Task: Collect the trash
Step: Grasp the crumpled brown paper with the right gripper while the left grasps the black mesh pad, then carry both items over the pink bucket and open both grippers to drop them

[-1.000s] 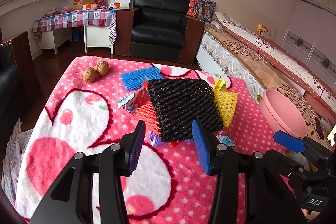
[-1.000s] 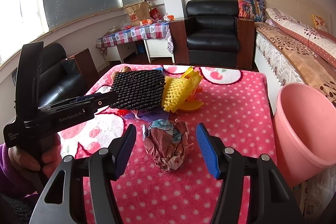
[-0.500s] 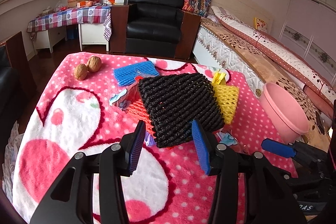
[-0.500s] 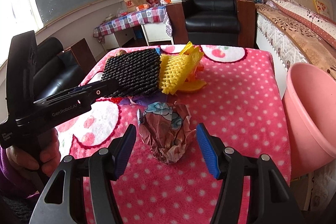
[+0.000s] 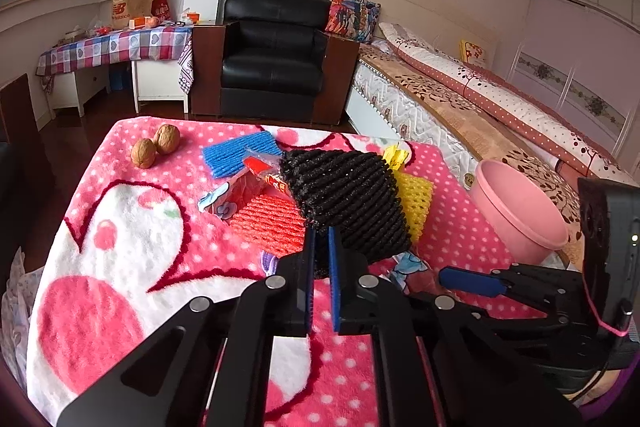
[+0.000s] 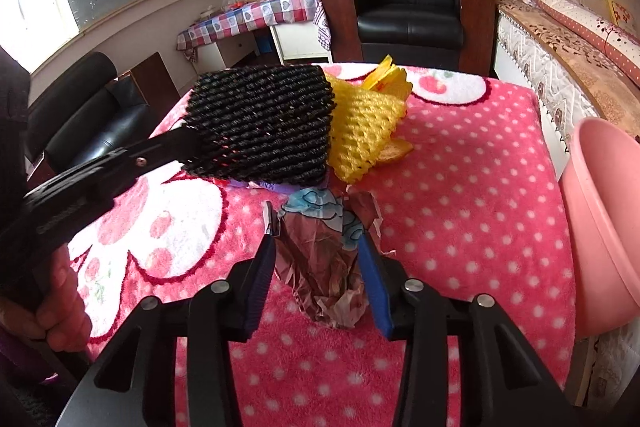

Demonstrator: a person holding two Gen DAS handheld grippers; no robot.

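Note:
My left gripper (image 5: 319, 247) is shut on the near edge of a black foam net (image 5: 346, 203) and lifts it off the pink blanket; the net also shows in the right wrist view (image 6: 260, 131). My right gripper (image 6: 318, 251) is closed around a crumpled brown wrapper (image 6: 324, 259), its pads touching both sides. A yellow foam net (image 6: 366, 123), a red foam net (image 5: 268, 223) and a blue foam net (image 5: 240, 153) lie on the table. A pink bin (image 6: 604, 223) stands off the table's right edge.
Two walnuts (image 5: 154, 147) sit at the far left of the blanket (image 5: 120, 247). A small printed wrapper (image 5: 228, 195) lies by the red net. A black armchair (image 5: 274, 63) and a bed (image 5: 460, 107) stand beyond the table.
Both grippers have closed: the left on the black net, which is now raised and bunched, the right on the brown wrapper. Both moved forward.

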